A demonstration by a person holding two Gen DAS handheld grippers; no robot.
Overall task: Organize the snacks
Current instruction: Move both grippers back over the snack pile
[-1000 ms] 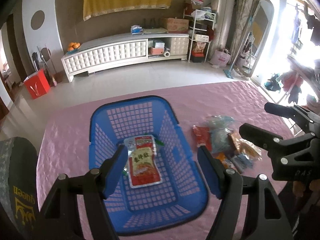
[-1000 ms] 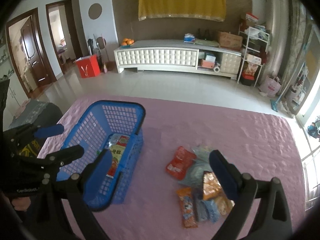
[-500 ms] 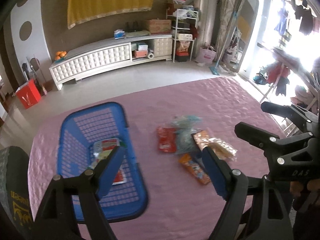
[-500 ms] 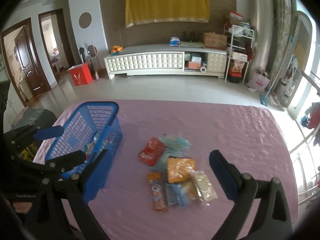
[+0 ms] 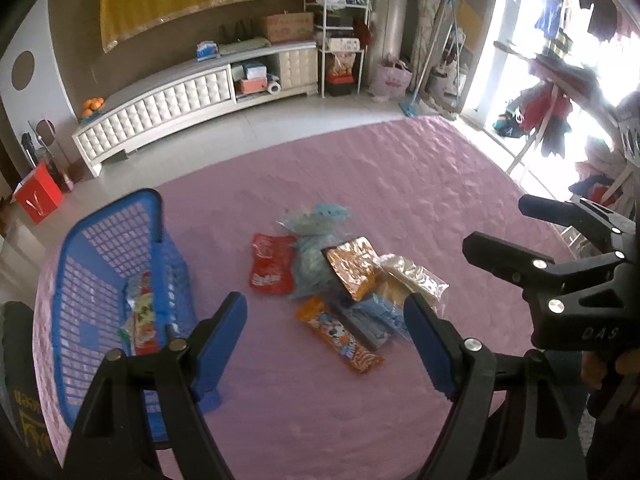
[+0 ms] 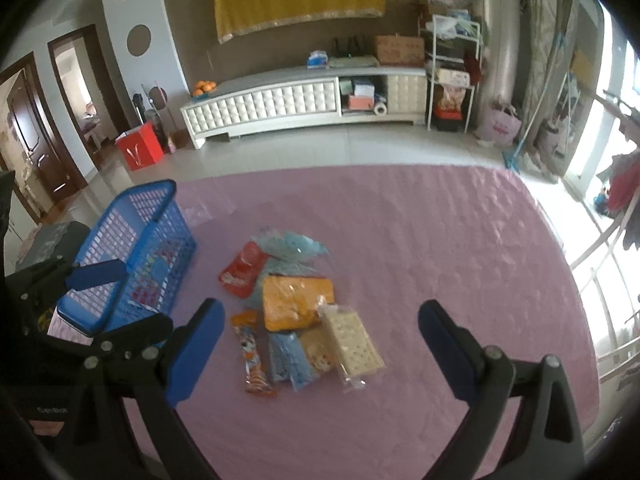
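Snacks (image 5: 340, 280) lie in a loose heap on the pink cloth (image 5: 400, 184), with the long orange packet (image 5: 338, 334) nearest my left gripper (image 5: 326, 334) and one packet (image 5: 140, 320) lying inside the blue basket (image 5: 116, 224) off to the left. My left gripper's jaws stand apart with nothing between them. My right gripper (image 6: 320, 344) hangs above the heap, spread wide and empty, a clear cracker packet (image 6: 354, 344) below it.
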